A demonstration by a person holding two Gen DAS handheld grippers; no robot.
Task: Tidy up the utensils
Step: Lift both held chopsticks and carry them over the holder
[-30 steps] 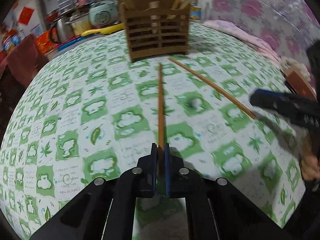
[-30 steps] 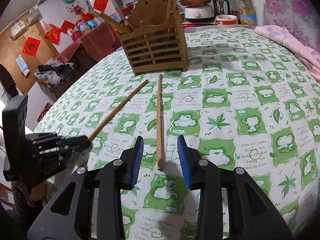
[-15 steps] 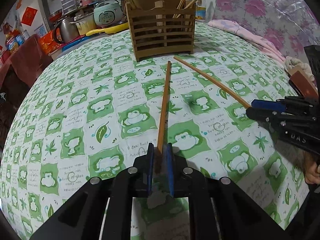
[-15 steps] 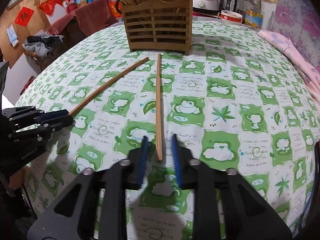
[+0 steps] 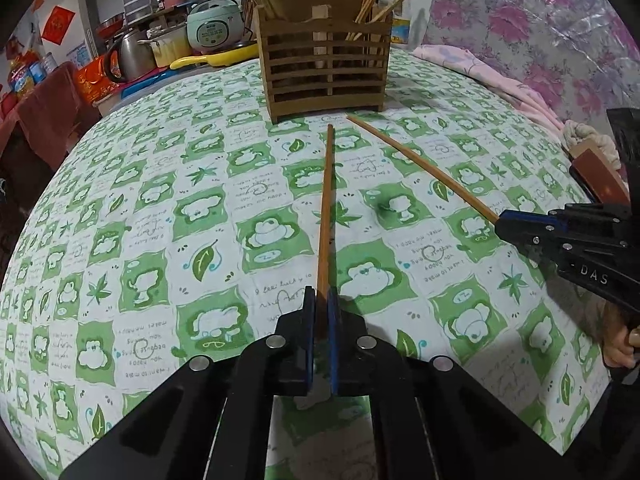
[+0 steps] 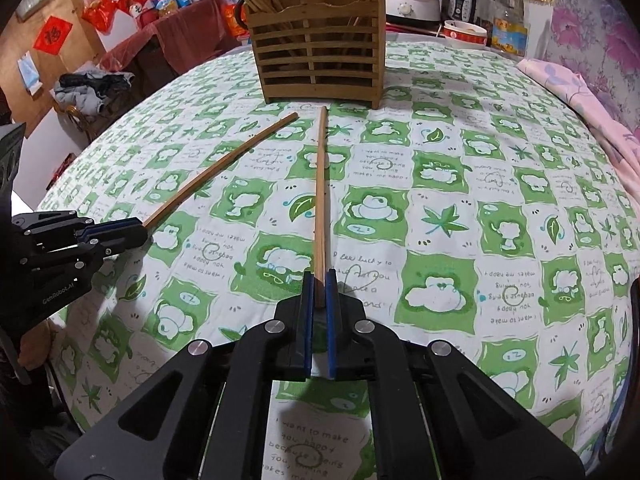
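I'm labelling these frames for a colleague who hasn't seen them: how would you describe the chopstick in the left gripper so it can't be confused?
Find the slatted wooden holder on the green-checked tablecloth. Two chopsticks lie in front of it, spreading apart toward the grippers. Seen from the left gripper, this chopstick runs straight down the middle into its blue pads; the other chopstick slants to the right gripper.

We've got two long wooden chopsticks flat on the cloth, the left chopstick (image 5: 326,208) and the right chopstick (image 6: 319,200), spreading apart toward us, far tips just short of the slatted wooden holder (image 5: 324,62), upright and bristling with sticks.
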